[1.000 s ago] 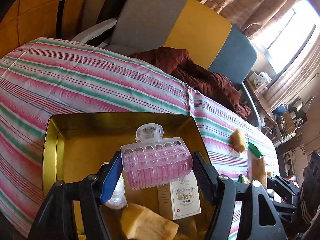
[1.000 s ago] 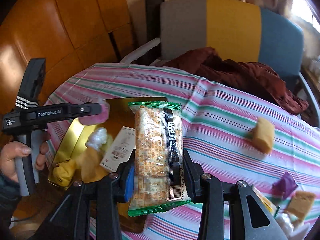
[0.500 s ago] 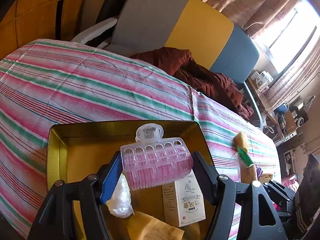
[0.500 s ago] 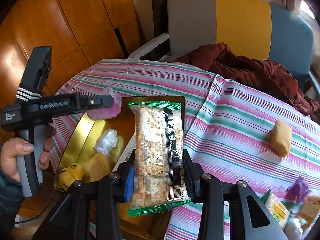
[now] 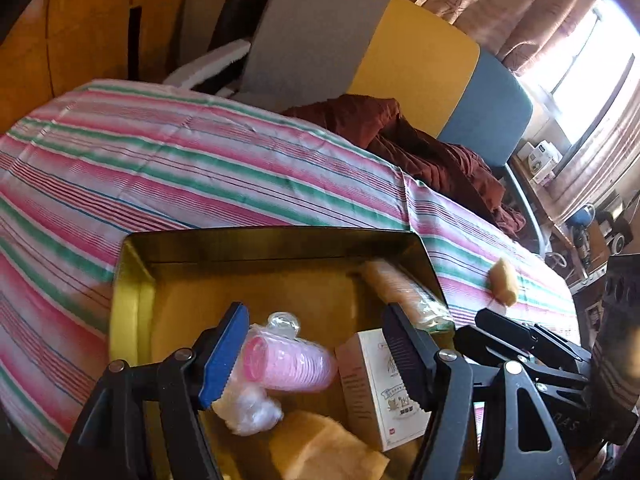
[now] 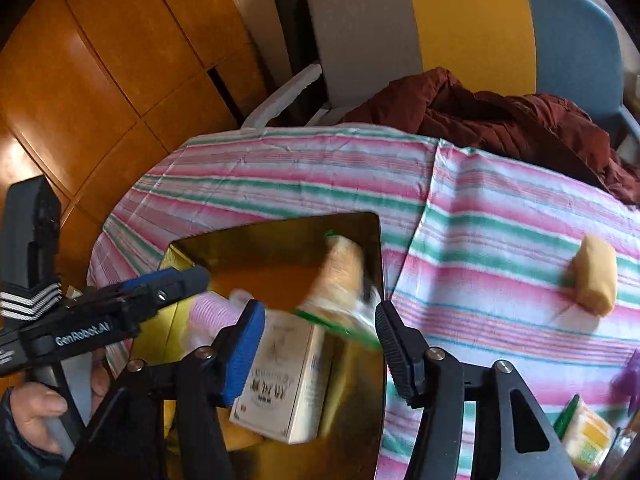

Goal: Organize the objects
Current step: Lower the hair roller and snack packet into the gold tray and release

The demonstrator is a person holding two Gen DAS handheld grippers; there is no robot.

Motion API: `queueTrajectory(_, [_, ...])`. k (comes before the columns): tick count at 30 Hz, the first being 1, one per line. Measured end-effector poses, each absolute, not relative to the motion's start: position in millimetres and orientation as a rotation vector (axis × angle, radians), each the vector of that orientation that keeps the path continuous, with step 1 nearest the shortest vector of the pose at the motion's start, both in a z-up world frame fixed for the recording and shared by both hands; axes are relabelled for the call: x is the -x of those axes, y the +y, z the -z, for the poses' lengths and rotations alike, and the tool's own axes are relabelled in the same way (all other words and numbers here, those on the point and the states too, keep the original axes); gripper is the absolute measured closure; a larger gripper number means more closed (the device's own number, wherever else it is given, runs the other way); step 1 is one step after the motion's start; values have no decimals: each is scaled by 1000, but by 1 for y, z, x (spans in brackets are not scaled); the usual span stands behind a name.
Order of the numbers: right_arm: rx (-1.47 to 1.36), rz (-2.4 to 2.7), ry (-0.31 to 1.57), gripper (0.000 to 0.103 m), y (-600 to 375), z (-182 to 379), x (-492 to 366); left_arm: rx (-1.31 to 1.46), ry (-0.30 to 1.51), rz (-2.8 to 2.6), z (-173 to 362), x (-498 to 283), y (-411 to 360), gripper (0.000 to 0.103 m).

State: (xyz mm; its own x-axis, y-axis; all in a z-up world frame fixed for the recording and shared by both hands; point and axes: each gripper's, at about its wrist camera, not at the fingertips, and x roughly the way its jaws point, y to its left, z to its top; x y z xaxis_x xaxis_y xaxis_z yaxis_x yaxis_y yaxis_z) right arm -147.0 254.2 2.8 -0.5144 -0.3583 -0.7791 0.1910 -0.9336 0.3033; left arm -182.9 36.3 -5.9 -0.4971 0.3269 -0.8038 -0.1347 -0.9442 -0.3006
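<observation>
**Gold tin holds the roller and the cracker pack; both claws stand wide**

Gold tin [image 5: 132,280] sits at lower centre of the left wrist view on a round table covered by a pink, green and white striped cloth [image 5: 160,168]. Inside it lie a pink hair roller [image 5: 288,364], a white box [image 5: 376,384], a clear plastic wad [image 5: 250,414] and a yellow sponge piece [image 5: 320,452]. A cracker pack [image 6: 340,276], badly blurred, lies in the tin's upper right corner.

The left gripper [image 5: 312,356] has its jaws spread wide over the tin with nothing between them; the roller lies just beside its blue pad. The right gripper [image 6: 320,344] is likewise spread wide and grips nothing.

Behind the table, upper centre, stands a chair [image 6: 440,28] in grey, yellow and blue with a maroon garment [image 6: 500,116] heaped on it. Wood panels [image 6: 100,60] fill the upper left; curtains [image 5: 540,12] and a bright window fill the upper right of the left view. A yellow block [image 6: 596,276] rests on the cloth at right. Items at the lower right edge of the right view are cut off and hard to identify.
</observation>
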Motion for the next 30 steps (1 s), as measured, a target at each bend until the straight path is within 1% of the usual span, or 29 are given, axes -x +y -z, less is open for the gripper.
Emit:
queueTrajectory(3, [-1341, 2478, -233, 42, 254, 1, 138, 1375, -260, -2531, 2, 170, 34, 33])
queueTrajectory(8, [-1349, 2483, -213, 34, 256, 6, 124, 1323, -209, -2601, -7, 147, 34, 33])
queueTrajectory(11, [-1345, 2497, -214, 31, 256, 7, 114, 1294, -176, -2635, -13, 132, 36, 33])
queueTrajectory(18, [-1284, 2552, -191, 25, 254, -4, 88, 1165, -75, -2734, -37, 92, 43, 33])
queueTrajectory(20, [-1260, 2568, -171, 21, 251, -8, 81, 1130, -46, -2758, -43, 80, 45, 33])
queueTrajectory(30, [-1185, 2637, -99, 11, 241, -14, 46, 1031, 5, -2856, -51, 40, 46, 33])
